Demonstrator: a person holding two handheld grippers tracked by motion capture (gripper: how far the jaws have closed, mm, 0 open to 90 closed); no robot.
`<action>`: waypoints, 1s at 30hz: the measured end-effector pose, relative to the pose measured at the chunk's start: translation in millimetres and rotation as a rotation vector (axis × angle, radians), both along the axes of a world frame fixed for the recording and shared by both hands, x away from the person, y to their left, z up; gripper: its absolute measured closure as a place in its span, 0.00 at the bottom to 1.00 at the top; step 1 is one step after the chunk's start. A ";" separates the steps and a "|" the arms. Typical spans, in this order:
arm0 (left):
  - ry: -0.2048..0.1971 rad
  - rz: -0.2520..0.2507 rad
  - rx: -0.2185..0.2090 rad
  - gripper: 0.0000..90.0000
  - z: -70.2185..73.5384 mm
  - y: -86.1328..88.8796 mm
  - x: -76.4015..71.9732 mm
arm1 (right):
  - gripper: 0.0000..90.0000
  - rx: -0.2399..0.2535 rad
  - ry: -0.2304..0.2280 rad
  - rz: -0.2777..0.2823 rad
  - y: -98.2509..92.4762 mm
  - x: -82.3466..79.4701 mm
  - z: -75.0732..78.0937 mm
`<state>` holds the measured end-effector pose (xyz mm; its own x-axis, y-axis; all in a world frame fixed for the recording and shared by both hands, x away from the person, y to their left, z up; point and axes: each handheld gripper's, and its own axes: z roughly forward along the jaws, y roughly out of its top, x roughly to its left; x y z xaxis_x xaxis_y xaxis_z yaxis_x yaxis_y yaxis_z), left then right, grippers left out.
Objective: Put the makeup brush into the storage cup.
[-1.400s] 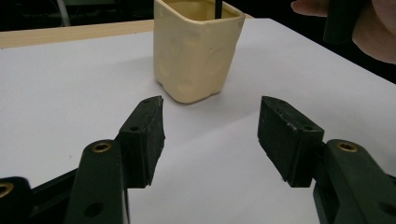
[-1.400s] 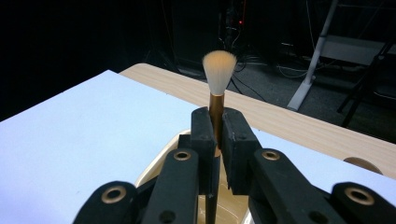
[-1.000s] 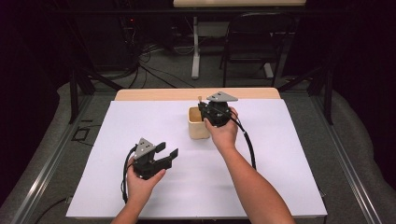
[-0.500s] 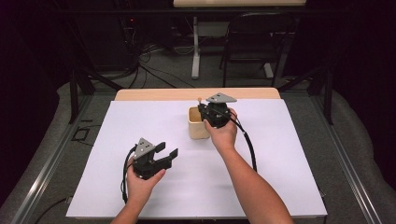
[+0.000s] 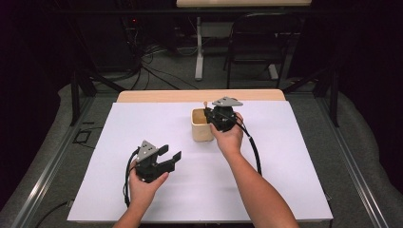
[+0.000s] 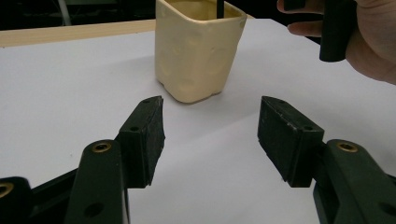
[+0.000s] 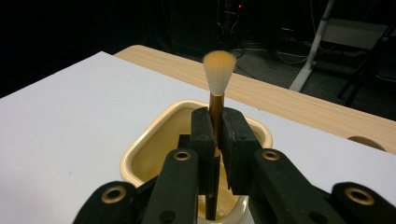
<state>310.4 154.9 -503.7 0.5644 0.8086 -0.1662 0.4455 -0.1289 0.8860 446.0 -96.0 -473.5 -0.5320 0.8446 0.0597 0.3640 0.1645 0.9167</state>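
Brush [image 7: 218,77], soft tuft up, pinched by right gripper [image 7: 216,135] over squarish cream cup [image 7: 154,154]; left gripper [image 6: 210,135] agape.

Bare white table [image 5: 285,156] lies open all round; the cream cup [image 5: 201,125] is the one obstacle.

Beyond the right gripper [image 5: 212,118], past the white table [image 5: 285,190], a dark room: grey floor [image 5: 166,80], black chair [image 5: 259,47], cables [image 5: 152,57], second table's white leg [image 5: 199,52].

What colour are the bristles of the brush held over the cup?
The bristles are pale with an orange-tan tip, clearest in the right gripper view.
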 end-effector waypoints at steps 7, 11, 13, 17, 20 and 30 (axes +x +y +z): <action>0.000 0.002 -0.002 0.46 -0.1 0.2 0.1 | 0.93 -0.004 0.004 0.003 0.1 -0.4 -2.7; 0.001 0.009 -0.003 0.46 0.0 0.2 0.0 | 0.93 -0.004 0.001 0.004 0.8 -0.2 -3.3; 0.001 0.008 -0.002 0.46 -0.1 0.2 0.0 | 0.93 -0.008 0.008 0.005 0.7 -0.5 -3.0; 0.000 0.010 -0.004 0.46 0.0 0.5 -0.1 | 0.93 -0.007 0.009 0.006 1.1 -0.2 -4.0; -0.001 0.009 -0.003 0.46 0.0 0.6 0.0 | 0.93 -0.008 0.010 0.006 0.9 0.0 -4.4; -0.005 0.008 -0.011 0.46 0.3 1.8 0.4 | 0.93 -0.020 0.016 0.012 0.1 -0.6 -4.8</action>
